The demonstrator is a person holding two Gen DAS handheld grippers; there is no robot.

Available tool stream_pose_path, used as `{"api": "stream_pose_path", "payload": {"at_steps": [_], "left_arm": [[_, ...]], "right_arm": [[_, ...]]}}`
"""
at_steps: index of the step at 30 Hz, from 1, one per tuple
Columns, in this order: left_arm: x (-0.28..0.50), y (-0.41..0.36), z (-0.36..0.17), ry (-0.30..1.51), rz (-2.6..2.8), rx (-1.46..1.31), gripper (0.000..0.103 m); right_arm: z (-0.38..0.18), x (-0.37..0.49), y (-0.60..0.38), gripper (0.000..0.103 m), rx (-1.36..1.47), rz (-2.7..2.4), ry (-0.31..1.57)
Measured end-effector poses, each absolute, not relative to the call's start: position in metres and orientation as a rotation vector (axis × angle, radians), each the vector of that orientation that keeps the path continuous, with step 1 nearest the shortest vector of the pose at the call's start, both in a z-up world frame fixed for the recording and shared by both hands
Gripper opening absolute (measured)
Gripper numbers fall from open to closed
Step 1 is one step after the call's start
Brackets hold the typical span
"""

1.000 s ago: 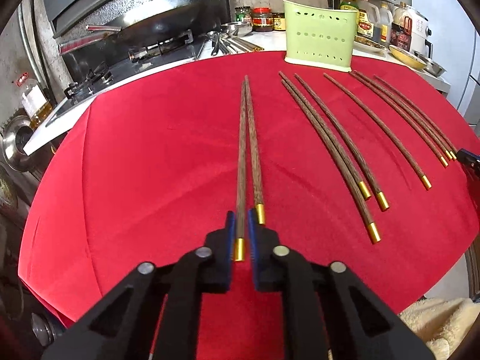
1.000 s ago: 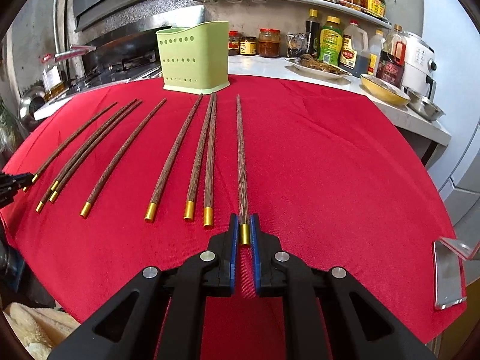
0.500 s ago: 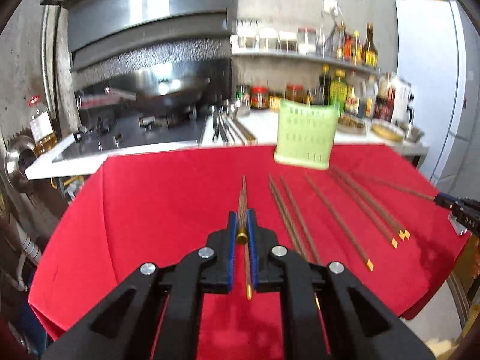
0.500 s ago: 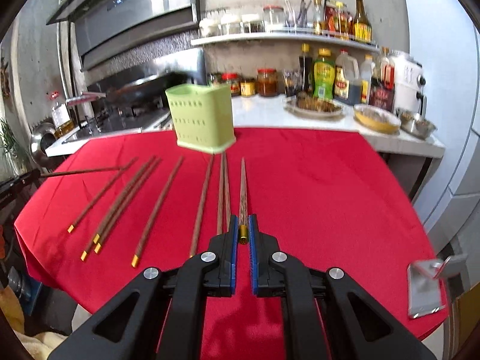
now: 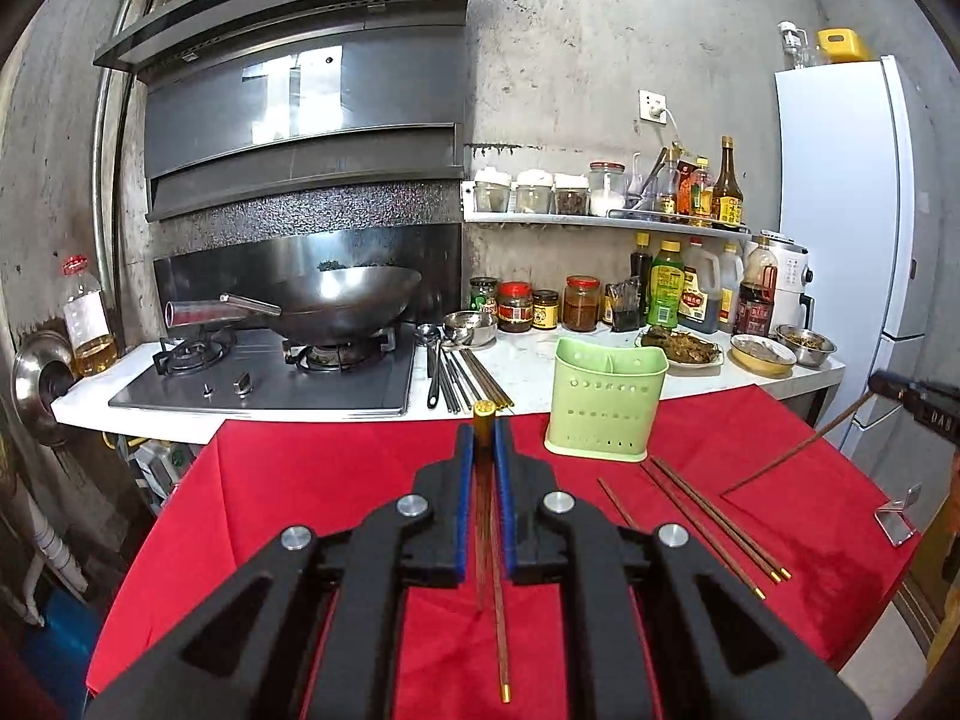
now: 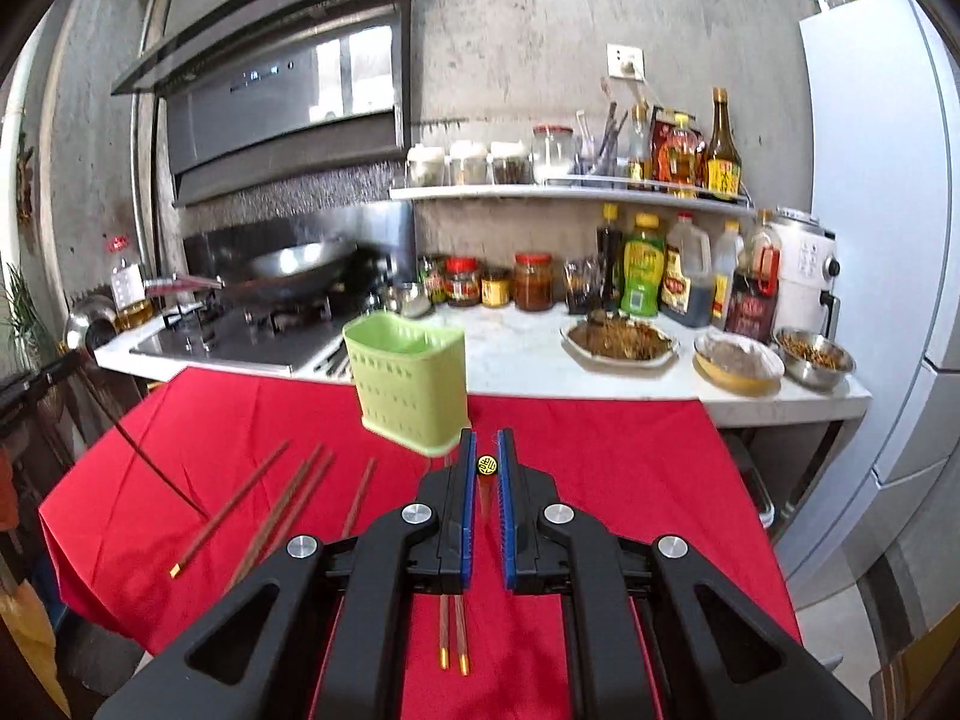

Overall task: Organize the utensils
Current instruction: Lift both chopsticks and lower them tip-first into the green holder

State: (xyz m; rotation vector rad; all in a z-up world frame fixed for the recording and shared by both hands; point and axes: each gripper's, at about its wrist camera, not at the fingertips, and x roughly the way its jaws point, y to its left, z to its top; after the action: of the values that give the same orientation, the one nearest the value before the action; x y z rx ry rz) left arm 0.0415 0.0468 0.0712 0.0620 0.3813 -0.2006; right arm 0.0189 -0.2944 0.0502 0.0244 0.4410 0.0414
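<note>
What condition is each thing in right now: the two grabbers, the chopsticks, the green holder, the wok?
left gripper: shut on a chopstick, lifted.
right gripper: shut on a chopstick, lifted.
loose chopsticks: flat on the red cloth.
green holder: upright.
wok: on the burner.

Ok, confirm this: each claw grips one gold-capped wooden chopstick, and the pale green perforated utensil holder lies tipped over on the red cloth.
Wrong on the pale green perforated utensil holder: both wrist views show it standing upright on the red cloth. The left claw and right claw do each grip one chopstick.
</note>
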Motion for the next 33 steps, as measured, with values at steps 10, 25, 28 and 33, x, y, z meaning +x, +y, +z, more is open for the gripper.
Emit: {"api": "stream_pose_path", "payload": {"at_steps": [10, 25, 28, 33], "left_arm": [[0.052, 0.049, 0.055, 0.389, -0.153, 0.061, 0.007], [0.073, 0.02, 0.067, 0.316, -0.212, 0.087, 0.007], [0.089, 0.005, 0.074, 0.291, -0.236, 0.086, 0.007], [0.116, -0.023, 0.102, 0.216, -0.282, 0.099, 0.007]], "right_arm": [[0.026, 0.062, -0.282, 0.007, -0.008, 0.066, 0.497], [0.057, 0.057, -0.267, 0.007, -0.053, 0.065, 0.368], [0.069, 0.065, -0.262, 0.007, -0.066, 0.064, 0.345], [0.114, 0.089, -0.251, 0.007, -0.101, 0.061, 0.256]]}}
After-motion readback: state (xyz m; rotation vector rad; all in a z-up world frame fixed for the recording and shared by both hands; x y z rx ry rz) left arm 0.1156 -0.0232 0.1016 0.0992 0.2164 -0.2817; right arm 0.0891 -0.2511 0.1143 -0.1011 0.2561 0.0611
